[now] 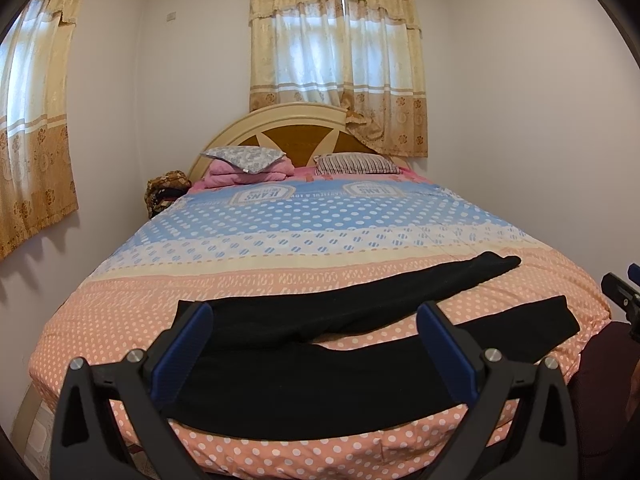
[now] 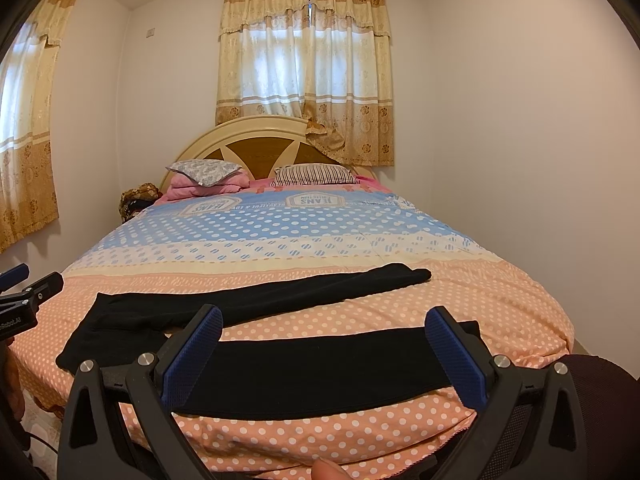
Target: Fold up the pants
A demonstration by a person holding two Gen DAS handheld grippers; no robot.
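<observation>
Pants (image 1: 320, 376) of black cloth are laid flat across the near, pink-dotted end of the bed (image 1: 280, 240), waist to the left, the two legs splayed apart toward the right. Nothing has been folded yet, so the step in hand is judged to be bringing one leg over the other; it would be done best if waistband and cuff were pinched together at matching edges, lifted low, and laid so the seams line up without dragging the bedcover. The left gripper (image 1: 316, 344) is held above the waist end, jaws spread wide and empty. The right gripper (image 2: 324, 348) hovers over the nearer leg, likewise wide open, nothing grasped, both pointed toward the headboard (image 2: 256, 140).
</observation>
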